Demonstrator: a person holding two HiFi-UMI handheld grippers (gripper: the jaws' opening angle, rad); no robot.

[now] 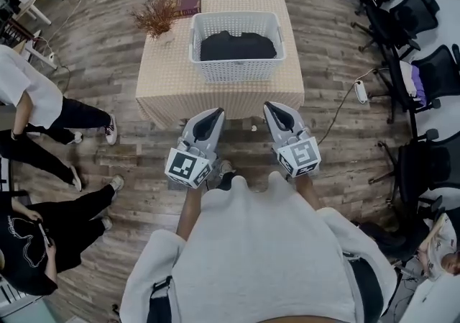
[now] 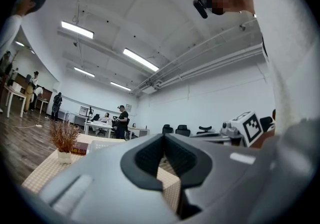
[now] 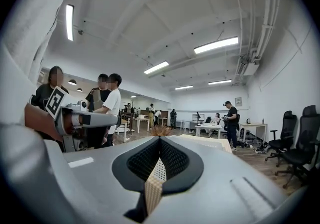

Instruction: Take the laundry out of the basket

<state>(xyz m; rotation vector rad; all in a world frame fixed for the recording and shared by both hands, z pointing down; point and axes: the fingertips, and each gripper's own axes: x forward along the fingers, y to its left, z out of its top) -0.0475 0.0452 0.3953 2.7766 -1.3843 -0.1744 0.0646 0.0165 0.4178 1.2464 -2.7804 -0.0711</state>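
Basket (image 1: 237,70): white and slatted, standing on the right half of the surface (image 1: 172,77), toward its near edge.
Laundry (image 1: 238,46): a dark heap lying inside the basket, below the rim, with nothing touching it.
Left gripper (image 1: 214,114): held in front of the person's chest, just short of the near edge of the surface, pointing toward the basket and well apart from it.
Left fingers (image 2: 147,158): tips together, nothing between them.
Right gripper (image 1: 273,108): level with the left one and just beside it, also short of the near edge.
Right fingers (image 3: 142,160): closed tip to tip, empty.
Dried plant (image 1: 155,18): in a small pot on the surface, left of the basket.
Book (image 1: 188,3): dark red, lying flat beyond the plant, toward the far side.
Cloth: a checked cover drapes the whole surface and hangs over its edges.
Bystanders (image 1: 43,106): several people on the wooden floor at the left.
Office chairs (image 1: 402,19): black, lined up along the right side of the room.
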